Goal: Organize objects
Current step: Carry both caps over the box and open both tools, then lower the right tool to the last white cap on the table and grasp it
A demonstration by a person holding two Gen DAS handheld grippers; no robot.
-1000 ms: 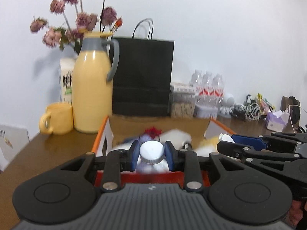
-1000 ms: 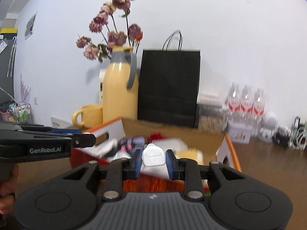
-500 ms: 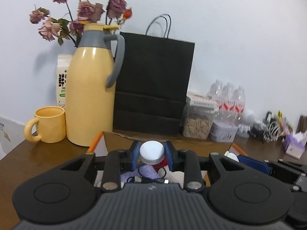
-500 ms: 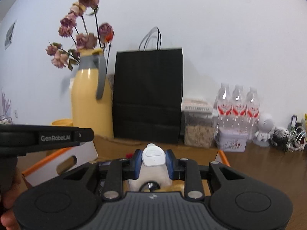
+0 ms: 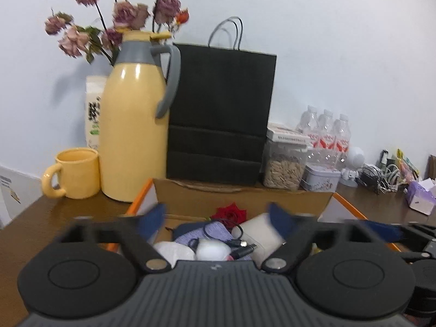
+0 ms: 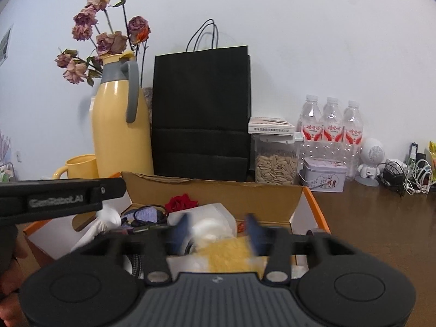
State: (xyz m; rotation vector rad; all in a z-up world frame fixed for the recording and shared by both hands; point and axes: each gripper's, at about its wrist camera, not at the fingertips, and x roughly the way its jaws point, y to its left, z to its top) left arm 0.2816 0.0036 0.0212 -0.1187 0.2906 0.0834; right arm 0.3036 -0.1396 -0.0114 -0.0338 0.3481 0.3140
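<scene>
An open cardboard box (image 5: 239, 193) with orange flaps stands in front of me, holding small items: a red fabric rose (image 5: 230, 212), a purple cloth (image 5: 209, 231), a black cable (image 5: 239, 242) and white objects. My left gripper (image 5: 218, 219) is open and empty over the box; a white-capped bottle (image 5: 211, 249) lies in the box below it. My right gripper (image 6: 219, 230) is open and empty over the box (image 6: 218, 190); a small white object (image 6: 205, 227) and a yellow sponge-like item (image 6: 231, 253) lie under it. The left gripper's body (image 6: 60, 196) crosses the right wrist view.
Behind the box stand a yellow thermos jug (image 5: 133, 141), a yellow mug (image 5: 75, 173), a black paper bag (image 5: 220, 114), a jar of seeds (image 5: 283, 160), a small tin (image 5: 321, 181), water bottles (image 5: 327, 133) and tangled cables (image 5: 381, 177). All rest on a brown table (image 6: 381, 218).
Both grippers have opened. The left one let go of the white-capped bottle and the right one let go of the small white device; both now lie in the box.
</scene>
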